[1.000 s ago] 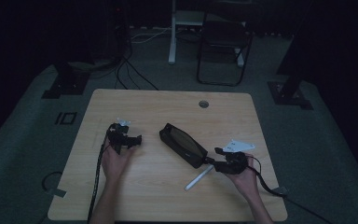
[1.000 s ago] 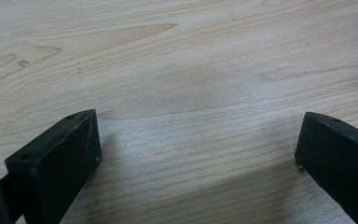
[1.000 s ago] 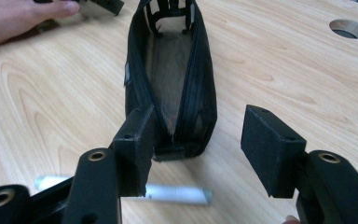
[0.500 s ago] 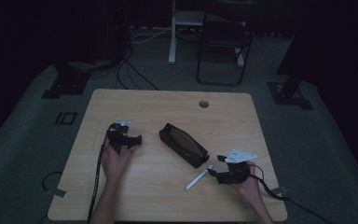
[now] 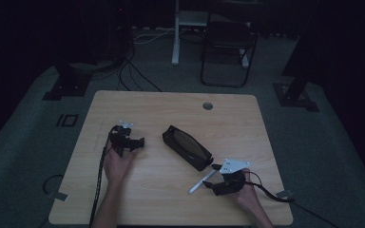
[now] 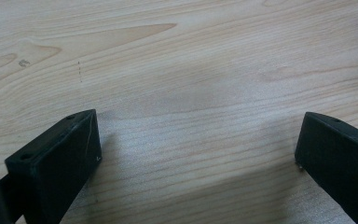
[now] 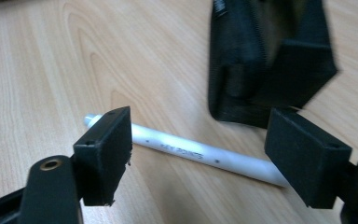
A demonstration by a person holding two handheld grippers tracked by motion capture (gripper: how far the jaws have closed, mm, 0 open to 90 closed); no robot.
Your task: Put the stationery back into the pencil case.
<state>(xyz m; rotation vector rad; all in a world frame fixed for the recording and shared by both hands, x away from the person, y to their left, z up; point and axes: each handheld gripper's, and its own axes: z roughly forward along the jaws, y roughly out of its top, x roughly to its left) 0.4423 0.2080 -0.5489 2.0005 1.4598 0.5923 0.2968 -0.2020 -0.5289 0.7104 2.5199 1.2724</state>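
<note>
My right hand-held gripper (image 7: 198, 154) sits open over the white pen (image 7: 200, 154) beside the black pouch (image 5: 187, 147), while my left hand-held gripper (image 6: 198, 154) gapes over bare bench (image 5: 171, 107).

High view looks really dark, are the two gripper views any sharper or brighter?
High view: dim, murky surroundings. Left gripper view: bright, crisp wood grain on the table. Right gripper view: bright, white pen legible, black pouch behind it blurred.

Black pouch (image 5: 187, 147) sits mid-worktop (image 5: 171, 102), my main obstacle. White pen (image 5: 202, 181) lies just off its near end. I see bare wood either side of the pouch, open passage.
</note>
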